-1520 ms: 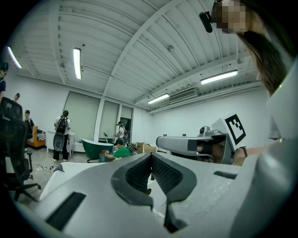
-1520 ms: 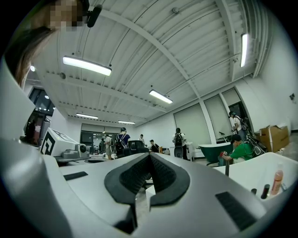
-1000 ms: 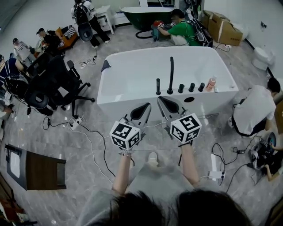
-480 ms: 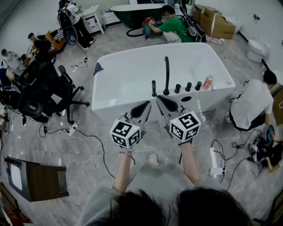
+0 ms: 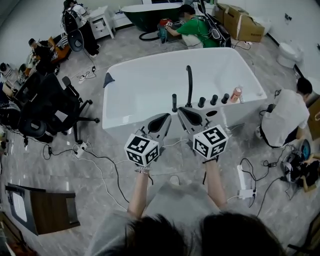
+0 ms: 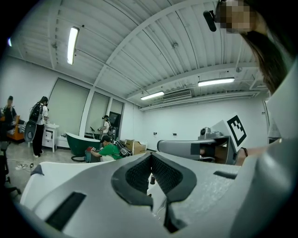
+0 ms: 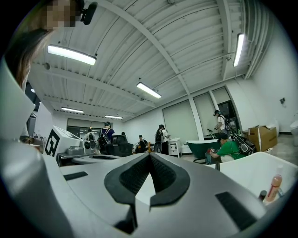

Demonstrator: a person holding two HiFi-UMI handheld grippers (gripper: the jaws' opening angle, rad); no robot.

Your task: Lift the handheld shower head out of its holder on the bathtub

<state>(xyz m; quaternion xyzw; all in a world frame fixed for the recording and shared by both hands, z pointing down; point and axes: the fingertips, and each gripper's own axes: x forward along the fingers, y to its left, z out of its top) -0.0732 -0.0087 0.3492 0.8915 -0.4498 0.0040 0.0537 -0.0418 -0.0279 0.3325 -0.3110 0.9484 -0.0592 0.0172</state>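
A white bathtub [image 5: 145, 85] fills the middle of the head view. On its near rim stand a tall black curved spout [image 5: 189, 82], a short black upright handheld shower head [image 5: 174, 102] in its holder just left of the spout, and three black knobs [image 5: 213, 99]. My left gripper [image 5: 168, 116] is shut and empty, its tip just short of the rim below the shower head. Beside it, my right gripper [image 5: 180, 109] is shut and empty too, its tip close to the spout's base. The left gripper [image 6: 151, 156] and the right gripper [image 7: 150, 156] both show their pads meeting.
A pink bottle [image 5: 236, 94] stands on the rim right of the knobs, also visible as a bottle [image 7: 274, 185]. A person in white [image 5: 287, 120] crouches at the tub's right end. Cables [image 5: 100, 160] cross the floor. Black office chairs [image 5: 50, 107] stand left. A dark green tub [image 5: 150, 12] is far back.
Both grippers have come closer to the tub's near rim and its fittings, side by side. Both stay shut.
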